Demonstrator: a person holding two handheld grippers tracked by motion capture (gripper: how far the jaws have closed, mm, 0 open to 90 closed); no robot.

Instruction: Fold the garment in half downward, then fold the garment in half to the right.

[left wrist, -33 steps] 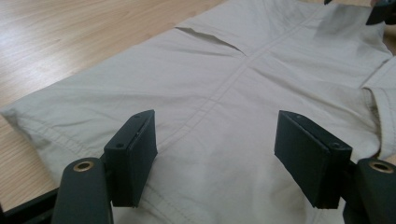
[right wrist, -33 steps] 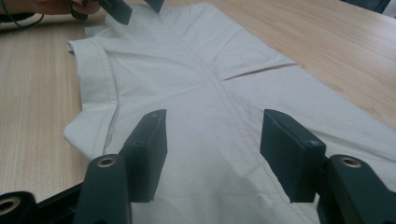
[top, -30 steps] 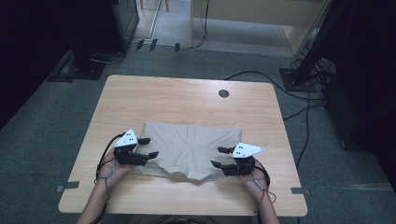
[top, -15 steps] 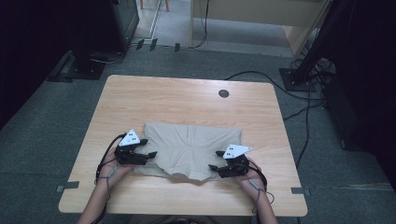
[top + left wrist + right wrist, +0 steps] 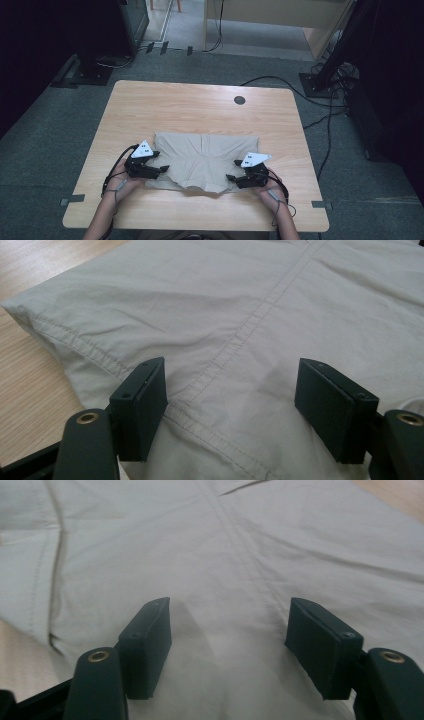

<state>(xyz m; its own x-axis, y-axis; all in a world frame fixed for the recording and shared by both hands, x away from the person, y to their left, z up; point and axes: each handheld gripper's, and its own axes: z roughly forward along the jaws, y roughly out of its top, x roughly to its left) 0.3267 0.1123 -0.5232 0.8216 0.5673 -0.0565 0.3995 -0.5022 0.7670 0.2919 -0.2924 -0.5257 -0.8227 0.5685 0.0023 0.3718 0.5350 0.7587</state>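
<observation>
A beige garment [image 5: 205, 152], folded flat with stitched seams, lies on the near half of the wooden table [image 5: 200, 105]. My left gripper [image 5: 164, 169] rests at its near left corner, jaws wide apart over the cloth [image 5: 225, 305], and the pads do not press on it. My right gripper [image 5: 231, 178] sits at the near right corner. Its jaws have just been opening and stand apart with the cloth [image 5: 280, 545] lying flat between them, ungripped. In the two gripper views, the left gripper [image 5: 232, 405] straddles a seam and the right gripper [image 5: 227, 640] is over plain fabric.
A round dark grommet [image 5: 239, 100] sits near the table's far edge. Black cables [image 5: 325, 125] run across the carpet to the right of the table. Bare wood lies beyond the garment and along the near edge.
The right gripper has shifted only slightly at the garment's near right corner. The left gripper and the cloth lie as before.
</observation>
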